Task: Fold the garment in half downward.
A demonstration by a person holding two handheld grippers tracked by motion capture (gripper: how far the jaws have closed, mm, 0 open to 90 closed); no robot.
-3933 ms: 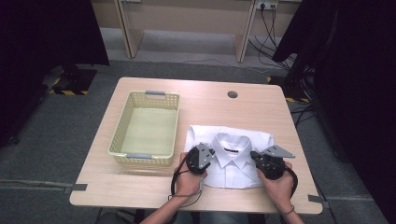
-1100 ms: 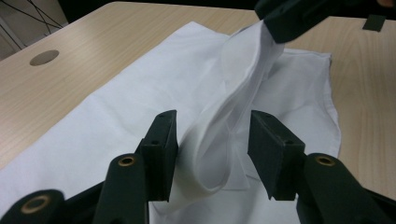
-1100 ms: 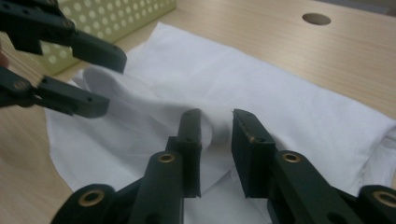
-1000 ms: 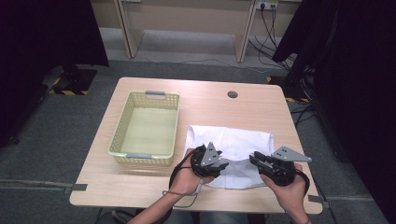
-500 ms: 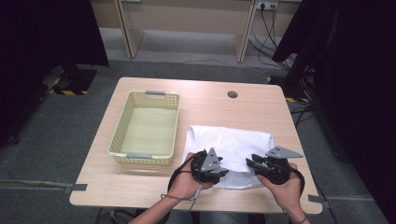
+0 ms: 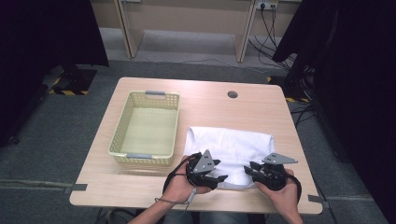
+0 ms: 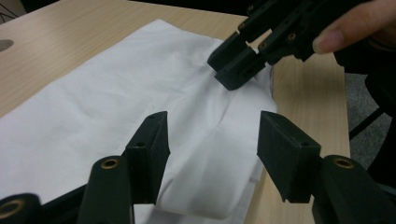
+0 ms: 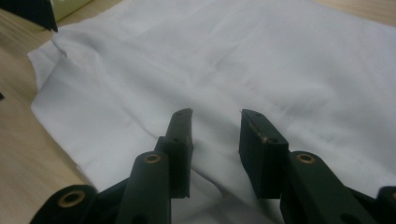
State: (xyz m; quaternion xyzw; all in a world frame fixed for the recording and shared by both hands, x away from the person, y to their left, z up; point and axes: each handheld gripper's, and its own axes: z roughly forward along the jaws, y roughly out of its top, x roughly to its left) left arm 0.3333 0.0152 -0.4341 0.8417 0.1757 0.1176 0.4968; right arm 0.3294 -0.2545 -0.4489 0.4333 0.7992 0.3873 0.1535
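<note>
At the bench's near edge, the left gripper (image 6: 223,178), jaws parted and just widening, and the right gripper (image 6: 248,168), jaws apart and clamping nothing, hover over a folded white shirt (image 6: 233,147). Beyond, left of the shirt, sits a yellow basket (image 6: 122,133).

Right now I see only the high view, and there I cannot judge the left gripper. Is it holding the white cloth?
Observer: No. In the left gripper view, the left gripper has just been opening. Its jaws stand apart above the white cloth and pinch nothing.
Operator: And the right one?
Observer: The right gripper has also just been opening a little. Its jaws are apart, with only flat cloth under the gap.
Operator: Does it touch the cloth?
Observer: In the left gripper view, its tips seem to touch the cloth near its edge.
</note>
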